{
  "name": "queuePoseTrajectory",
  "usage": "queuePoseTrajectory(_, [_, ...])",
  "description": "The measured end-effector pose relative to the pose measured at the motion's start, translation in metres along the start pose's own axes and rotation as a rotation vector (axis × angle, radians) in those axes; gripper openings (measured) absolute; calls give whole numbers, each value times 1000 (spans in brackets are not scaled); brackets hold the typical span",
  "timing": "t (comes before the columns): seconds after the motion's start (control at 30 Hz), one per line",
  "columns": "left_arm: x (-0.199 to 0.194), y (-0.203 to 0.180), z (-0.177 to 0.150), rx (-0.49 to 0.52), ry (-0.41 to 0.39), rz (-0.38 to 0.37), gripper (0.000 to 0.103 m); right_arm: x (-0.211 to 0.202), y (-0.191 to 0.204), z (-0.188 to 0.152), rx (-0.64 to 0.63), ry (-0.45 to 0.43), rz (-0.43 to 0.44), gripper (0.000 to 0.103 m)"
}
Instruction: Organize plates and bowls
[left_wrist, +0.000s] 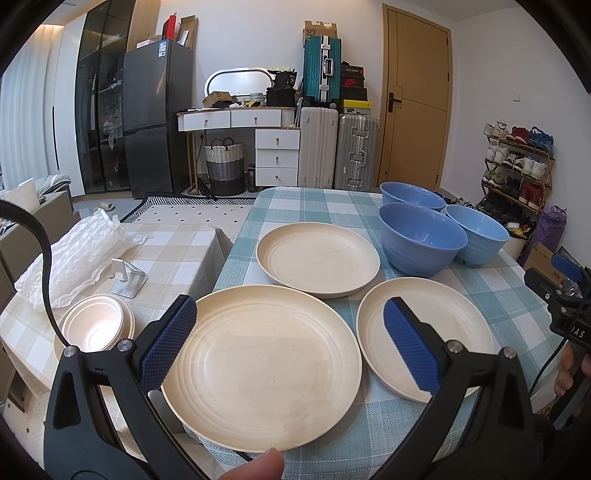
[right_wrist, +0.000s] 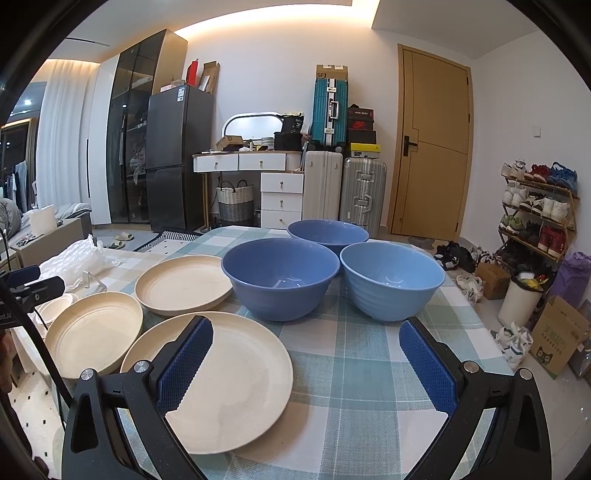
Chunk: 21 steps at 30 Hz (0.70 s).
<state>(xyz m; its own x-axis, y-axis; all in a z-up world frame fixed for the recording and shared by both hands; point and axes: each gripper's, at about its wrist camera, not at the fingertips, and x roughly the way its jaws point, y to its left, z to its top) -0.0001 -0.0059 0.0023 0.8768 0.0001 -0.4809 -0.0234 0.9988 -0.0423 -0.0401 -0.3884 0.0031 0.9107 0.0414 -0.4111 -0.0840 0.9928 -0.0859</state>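
Three cream plates lie on the green checked tablecloth (left_wrist: 321, 206): a near one (left_wrist: 258, 369), a far one (left_wrist: 317, 258) and a right one (left_wrist: 424, 332). Three blue bowls (left_wrist: 421, 240) (left_wrist: 412, 195) (left_wrist: 476, 232) stand upright in a cluster behind them. My left gripper (left_wrist: 290, 345) is open and hovers over the near plate, holding nothing. My right gripper (right_wrist: 306, 369) is open too; its left finger (right_wrist: 184, 365) is over the right plate (right_wrist: 229, 380), its right finger over bare cloth. The bowls (right_wrist: 280, 280) (right_wrist: 391, 284) (right_wrist: 328, 232) sit just beyond it.
A lower table with a beige checked cloth (left_wrist: 177, 251) stands to the left, carrying a stack of small cream bowls (left_wrist: 96, 328), a metal stand (left_wrist: 129, 280) and bubble wrap (left_wrist: 81, 258). A thumb (left_wrist: 255, 465) shows at the bottom. Boxes and a shoe rack (right_wrist: 535, 218) line the right.
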Motion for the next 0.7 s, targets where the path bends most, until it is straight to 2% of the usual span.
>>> queuePoseTrajectory(0.7, [-6,1,0,0,-8,-17,101,-3,5,2,-16,18,33,103])
